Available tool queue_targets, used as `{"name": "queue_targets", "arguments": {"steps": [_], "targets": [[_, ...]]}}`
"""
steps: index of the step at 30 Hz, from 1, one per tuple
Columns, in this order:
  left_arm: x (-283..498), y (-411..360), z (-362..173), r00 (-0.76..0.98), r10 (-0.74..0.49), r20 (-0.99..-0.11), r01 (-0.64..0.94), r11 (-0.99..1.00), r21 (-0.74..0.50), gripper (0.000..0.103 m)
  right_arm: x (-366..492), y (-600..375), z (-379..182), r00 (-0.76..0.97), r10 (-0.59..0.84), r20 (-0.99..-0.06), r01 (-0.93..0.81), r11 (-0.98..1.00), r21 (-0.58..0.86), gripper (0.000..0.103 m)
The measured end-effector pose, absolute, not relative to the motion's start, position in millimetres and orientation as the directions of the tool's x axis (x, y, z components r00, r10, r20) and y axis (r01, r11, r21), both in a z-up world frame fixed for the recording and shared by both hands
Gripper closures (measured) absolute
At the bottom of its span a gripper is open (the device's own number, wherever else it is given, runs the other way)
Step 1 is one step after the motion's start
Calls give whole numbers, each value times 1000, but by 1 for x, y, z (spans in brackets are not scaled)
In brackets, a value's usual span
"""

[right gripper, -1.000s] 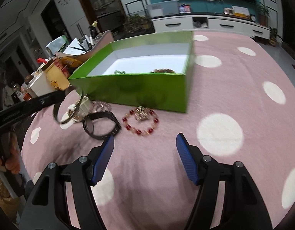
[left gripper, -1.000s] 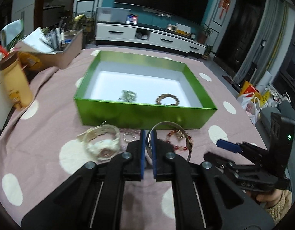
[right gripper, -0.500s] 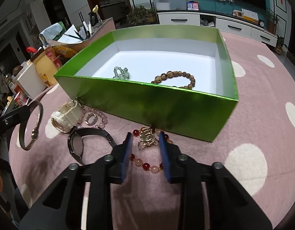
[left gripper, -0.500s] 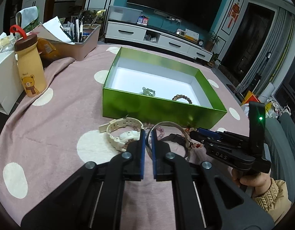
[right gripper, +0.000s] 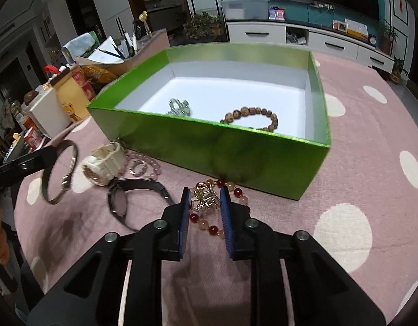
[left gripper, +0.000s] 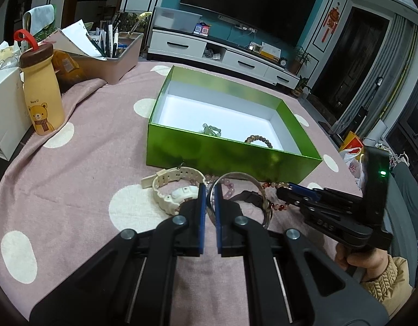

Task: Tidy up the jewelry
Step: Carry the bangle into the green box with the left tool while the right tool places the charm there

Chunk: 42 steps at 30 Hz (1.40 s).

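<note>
Beside green box point(right gripper: 236, 152) wall, right gripper point(right gripper: 204, 203) closing on bracelet point(right gripper: 206, 203)

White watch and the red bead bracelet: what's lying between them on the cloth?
In the right wrist view, a dark watch lies between the white watch and the red bead bracelet, with a pink bead bracelet just behind.

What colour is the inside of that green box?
White: the green box has a plain white lining on floor and inner side walls, clearest in the right wrist view.

box wall point(left gripper: 230, 157) hides wooden bracelet point(left gripper: 259, 140) partly
</note>
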State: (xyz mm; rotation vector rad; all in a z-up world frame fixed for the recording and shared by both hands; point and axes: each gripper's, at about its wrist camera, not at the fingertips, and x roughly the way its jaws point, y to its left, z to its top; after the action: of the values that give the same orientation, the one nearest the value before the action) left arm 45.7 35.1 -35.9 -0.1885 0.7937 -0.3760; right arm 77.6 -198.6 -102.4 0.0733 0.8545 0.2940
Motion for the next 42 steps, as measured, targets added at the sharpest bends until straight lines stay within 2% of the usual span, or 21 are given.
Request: {"name": "queue_targets", "arguments": {"steps": [13,22,38,42], "targets": [[61,34,-4,693,-374,-616,269,927,-261,98,54,-216,-30,740,292,-606,-245,956,160,81],[93,15,24,728,-358,-585,292,934,-208,98,77,-217,-9,782,284,-554,-227,959,171,81],[162,-26,13,703,-290,-649,282,952,-119,98,125,-216,-23,765,276,-582,-190,960,206,81],[180,-30,2,687,-270,-674,264,958,-114,98,137,-216,-32,750,277,-601,-179,959,219,85]]}}
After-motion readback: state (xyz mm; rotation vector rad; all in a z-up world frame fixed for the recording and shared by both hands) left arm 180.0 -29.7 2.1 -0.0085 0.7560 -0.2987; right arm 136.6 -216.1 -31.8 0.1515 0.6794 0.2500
